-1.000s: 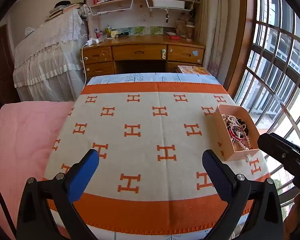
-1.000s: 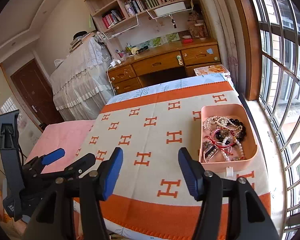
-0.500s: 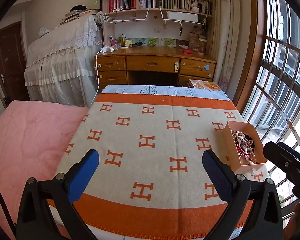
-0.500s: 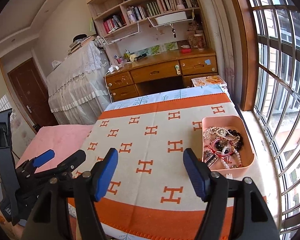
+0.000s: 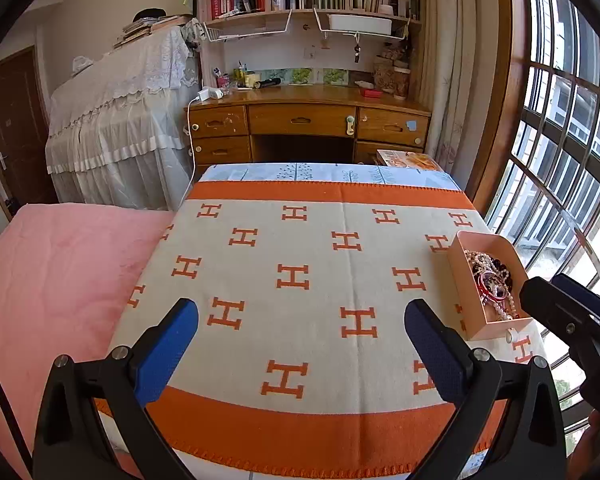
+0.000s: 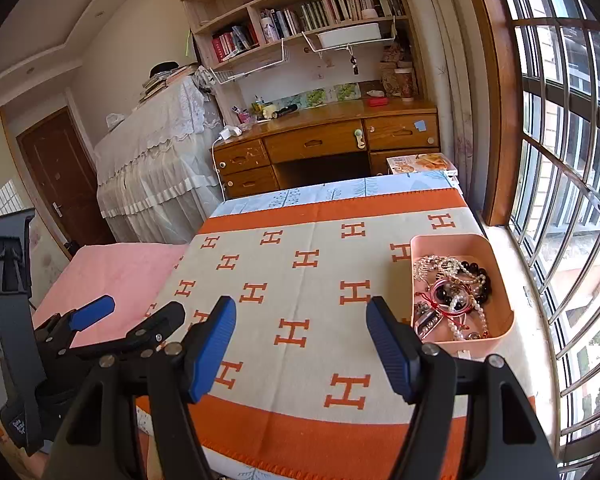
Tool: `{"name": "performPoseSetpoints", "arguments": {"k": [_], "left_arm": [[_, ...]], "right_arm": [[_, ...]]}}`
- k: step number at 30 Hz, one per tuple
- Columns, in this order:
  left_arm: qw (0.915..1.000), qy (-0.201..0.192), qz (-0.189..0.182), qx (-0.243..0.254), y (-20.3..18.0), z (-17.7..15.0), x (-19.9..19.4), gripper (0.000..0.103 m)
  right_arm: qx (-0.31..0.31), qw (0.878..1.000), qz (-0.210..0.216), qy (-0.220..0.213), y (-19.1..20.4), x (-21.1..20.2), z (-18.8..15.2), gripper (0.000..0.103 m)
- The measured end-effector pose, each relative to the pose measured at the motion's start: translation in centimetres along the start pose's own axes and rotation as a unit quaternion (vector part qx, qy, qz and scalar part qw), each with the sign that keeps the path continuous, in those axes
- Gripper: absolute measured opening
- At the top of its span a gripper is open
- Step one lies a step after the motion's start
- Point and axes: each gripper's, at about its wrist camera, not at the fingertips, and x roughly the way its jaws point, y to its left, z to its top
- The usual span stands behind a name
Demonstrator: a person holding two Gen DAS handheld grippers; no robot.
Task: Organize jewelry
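Two spread grippers hover above a patterned blanket, holding nothing.

Nearest, the left gripper [image 5: 301, 322] and right gripper [image 6: 301, 334] gape wide apart. Further off and to the right, a pink tray [image 6: 496, 330] holds tangled jewelry [image 6: 454, 294], near the right gripper's right finger. Pulling one strand would likely drag its neighbours out.

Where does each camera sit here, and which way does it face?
Left wrist: on the left claw, facing across the blanket toward the desk; its open fingers and the right claw's tip show.
Right wrist: on the right claw, facing likewise; its open fingers and the left claw show at left.
Shared: blanket, desk, pink tray of jewelry.
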Motion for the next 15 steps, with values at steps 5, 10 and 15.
{"name": "performPoseSetpoints", "arguments": {"k": [5,10,15], "left_arm": [[1.0000,0.004,-0.002,0.002,-0.05,-0.10,0.27,0.102],[0.9999,0.012,-0.005,0.007,-0.29,-0.31,0.65,0.102],[0.9998,0.017,-0.010,0.010,-0.53,-0.50,0.99,0.102]], "right_arm": [[-0.008,1.000,0.001,0.004,0.24,0.27,-0.10,0.068],[-0.007,1.000,0.003,0.008,0.09,0.57,-0.50,0.068],[0.000,1.000,0.005,0.013,-0.13,0.96,-0.80,0.068]]}}
